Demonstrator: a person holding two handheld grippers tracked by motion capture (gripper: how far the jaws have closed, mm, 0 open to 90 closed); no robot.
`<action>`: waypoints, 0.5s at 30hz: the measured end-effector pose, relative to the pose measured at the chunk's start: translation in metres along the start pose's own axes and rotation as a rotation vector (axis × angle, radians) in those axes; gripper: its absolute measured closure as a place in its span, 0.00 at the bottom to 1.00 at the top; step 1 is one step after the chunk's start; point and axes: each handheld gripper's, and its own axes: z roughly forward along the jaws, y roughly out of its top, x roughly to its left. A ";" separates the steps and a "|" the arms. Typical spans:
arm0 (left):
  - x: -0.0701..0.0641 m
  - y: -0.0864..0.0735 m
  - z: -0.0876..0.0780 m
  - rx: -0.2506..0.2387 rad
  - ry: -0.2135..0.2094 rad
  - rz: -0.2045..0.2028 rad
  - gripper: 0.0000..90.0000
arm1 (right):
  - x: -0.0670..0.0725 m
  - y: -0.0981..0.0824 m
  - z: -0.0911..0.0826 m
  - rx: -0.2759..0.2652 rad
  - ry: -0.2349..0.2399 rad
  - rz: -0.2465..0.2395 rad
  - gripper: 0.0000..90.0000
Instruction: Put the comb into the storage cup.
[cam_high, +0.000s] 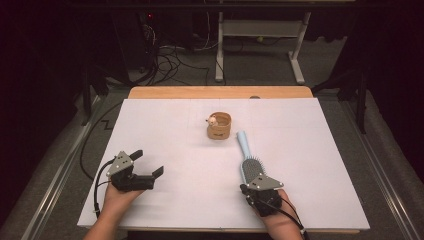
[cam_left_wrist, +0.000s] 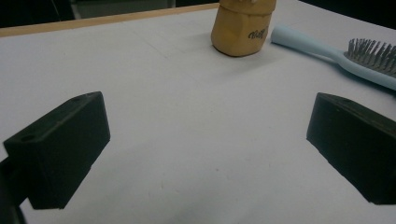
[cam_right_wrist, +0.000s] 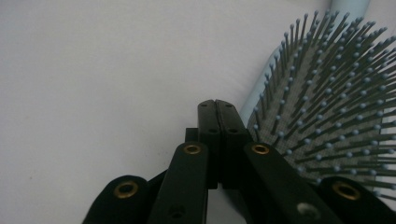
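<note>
Right gripper (cam_high: 248, 186) clenched on nothing, parked at the hairbrush (cam_high: 248, 160) head; left gripper (cam_high: 148, 163) released and idle.

Pale blue hairbrush lies bristles-up on the white table (cam_high: 310, 150). Long axis runs from the head, just beside the right jaws, away from the person, handle end stopping just right of the wooden cup (cam_high: 219, 125). In the right gripper view the shut jaws sit next to the bristle pad's near edge (cam_right_wrist: 327, 93), tips just left of it; contact not clear. Left gripper is well apart, jaws wide, aimed across bare table toward the cup. Right hand is clearly the nearer one; my read: any grasp needs the jaws reopened and squared across the handle, not the head.
</note>
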 end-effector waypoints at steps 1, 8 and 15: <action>0.000 0.000 0.000 -0.001 -0.005 -0.004 0.00 | -0.002 -0.002 -0.001 0.004 -0.007 0.005 1.00; 0.000 0.000 -0.001 -0.012 -0.009 -0.005 0.00 | -0.026 -0.013 -0.014 -0.002 -0.030 0.075 1.00; 0.000 0.001 -0.002 -0.018 -0.030 -0.016 0.00 | -0.056 -0.026 -0.024 -0.013 -0.076 0.152 1.00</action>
